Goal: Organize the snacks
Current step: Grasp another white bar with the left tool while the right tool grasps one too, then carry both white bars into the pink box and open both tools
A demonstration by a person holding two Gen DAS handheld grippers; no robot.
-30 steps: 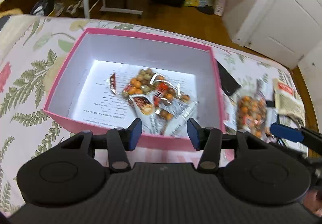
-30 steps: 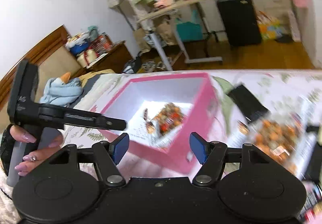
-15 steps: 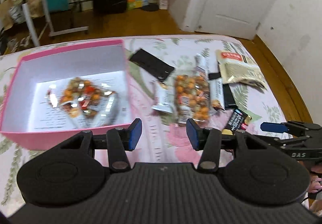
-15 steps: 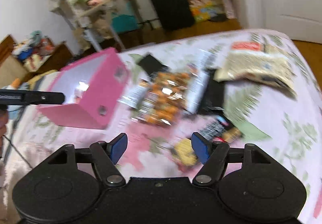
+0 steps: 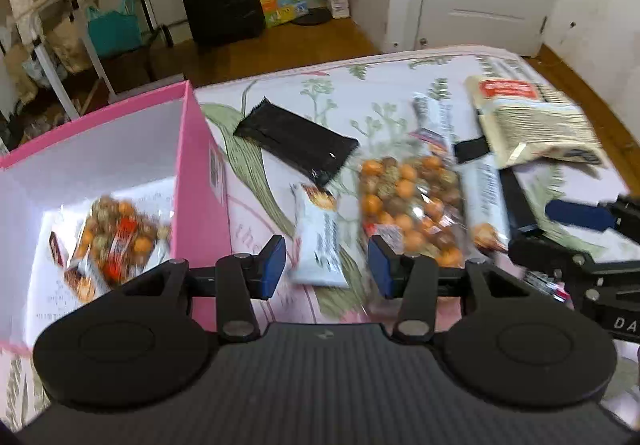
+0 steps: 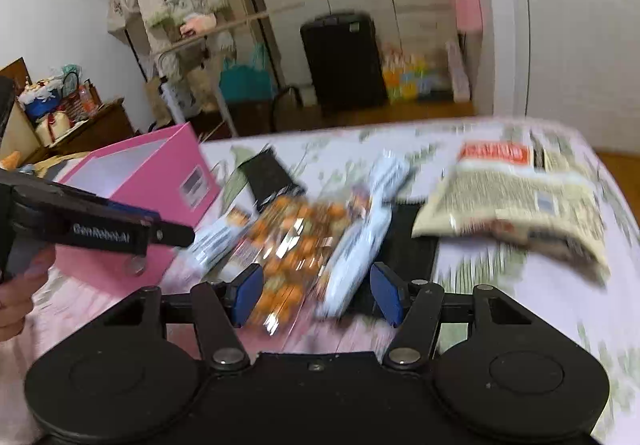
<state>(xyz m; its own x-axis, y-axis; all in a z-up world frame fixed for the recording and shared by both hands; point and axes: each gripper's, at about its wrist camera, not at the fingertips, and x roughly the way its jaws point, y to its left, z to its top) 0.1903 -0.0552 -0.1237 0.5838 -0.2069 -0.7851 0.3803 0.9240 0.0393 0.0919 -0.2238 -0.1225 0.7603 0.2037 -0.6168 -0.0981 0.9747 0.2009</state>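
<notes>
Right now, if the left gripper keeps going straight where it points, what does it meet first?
Probably the small white snack bar wrapper lying on the floral bedspread, framed between the open left gripper; depth is uncertain.

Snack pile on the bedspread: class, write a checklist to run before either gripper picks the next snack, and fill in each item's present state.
1. Pink box open, with room: ok; one bag of balls inside.
2. Left gripper empty: ok; its jaws have just been closing, nothing between them.
3. Right gripper empty: ok; jaws also just closing, not pressing anything.
4. White bar free to lift: ok; it lies apart from the pile.
5. Clear bag free: not ok; a long white bar overlaps it.
6. Sharp view: not ok; blurred.
</notes>
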